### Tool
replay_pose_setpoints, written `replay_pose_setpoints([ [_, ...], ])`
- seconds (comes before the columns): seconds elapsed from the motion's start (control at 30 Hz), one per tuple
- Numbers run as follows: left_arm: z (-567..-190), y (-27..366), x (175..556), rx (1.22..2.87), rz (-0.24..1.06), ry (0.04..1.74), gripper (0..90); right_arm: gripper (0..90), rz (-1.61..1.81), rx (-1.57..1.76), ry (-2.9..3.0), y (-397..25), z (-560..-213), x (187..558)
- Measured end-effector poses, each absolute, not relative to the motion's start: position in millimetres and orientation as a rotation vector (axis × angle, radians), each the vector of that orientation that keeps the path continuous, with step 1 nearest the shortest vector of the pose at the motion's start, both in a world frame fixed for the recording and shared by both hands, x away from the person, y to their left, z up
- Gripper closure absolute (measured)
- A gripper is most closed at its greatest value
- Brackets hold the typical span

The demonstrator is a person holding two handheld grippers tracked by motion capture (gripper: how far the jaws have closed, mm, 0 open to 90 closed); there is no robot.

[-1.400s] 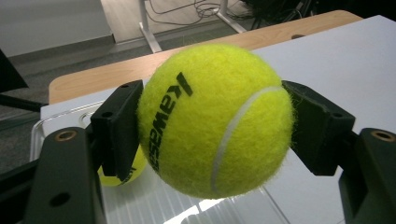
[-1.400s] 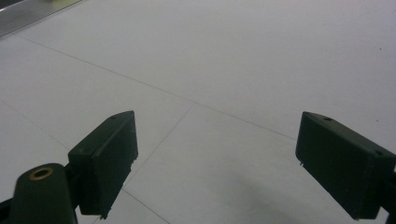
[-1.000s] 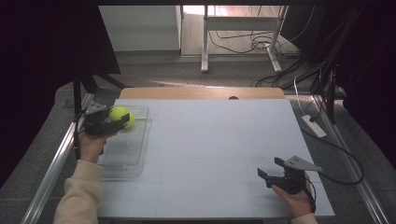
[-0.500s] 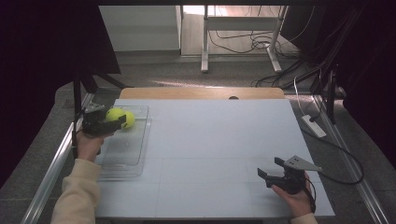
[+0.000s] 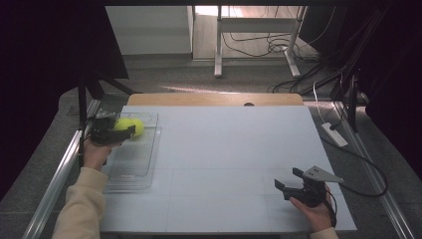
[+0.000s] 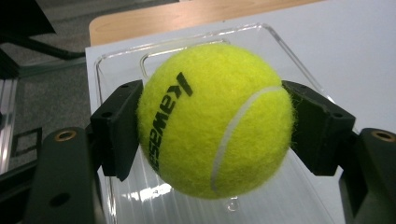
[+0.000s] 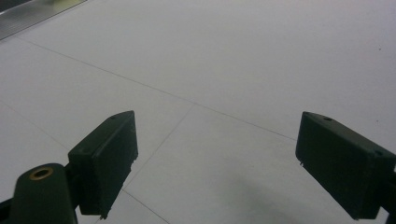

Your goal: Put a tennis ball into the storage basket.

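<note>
A yellow tennis ball (image 6: 210,121) with black lettering sits squeezed between my left gripper's (image 6: 212,135) two black pads, held just above a clear plastic tray (image 6: 116,56). From above, the ball (image 5: 130,125) and left gripper (image 5: 124,130) hover over the far end of the tray (image 5: 129,184) at the table's left edge. The yellow patch looks two-lobed there, and I cannot tell whether a second ball lies behind. My right gripper (image 5: 287,178) rests near the front right of the table, open, with only bare white table between its jaws (image 7: 229,158).
The white table (image 5: 224,149) stretches wide between the two hands. A wooden strip (image 5: 214,98) runs along its far edge and metal rails (image 5: 59,174) flank both sides. Cables and a power strip (image 5: 334,134) lie on the floor at right.
My left gripper has drifted very slightly with the ball still in it. The right gripper has not moved.
</note>
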State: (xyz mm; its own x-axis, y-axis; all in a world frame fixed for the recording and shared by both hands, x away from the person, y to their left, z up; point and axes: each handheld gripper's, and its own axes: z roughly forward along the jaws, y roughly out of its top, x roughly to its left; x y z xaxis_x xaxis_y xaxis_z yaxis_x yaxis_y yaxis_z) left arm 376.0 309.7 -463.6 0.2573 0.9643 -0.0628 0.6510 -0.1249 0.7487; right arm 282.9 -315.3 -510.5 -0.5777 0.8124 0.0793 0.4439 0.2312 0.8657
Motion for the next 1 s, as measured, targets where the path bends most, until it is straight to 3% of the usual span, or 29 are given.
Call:
replay_pose_setpoints([
  [1.0, -483.0, 305.7, 389.9, 2.047, 0.463, 1.563, 26.6, 13.2, 1.291, 1.156, 2.124, -315.7, -511.3, 283.9],
])
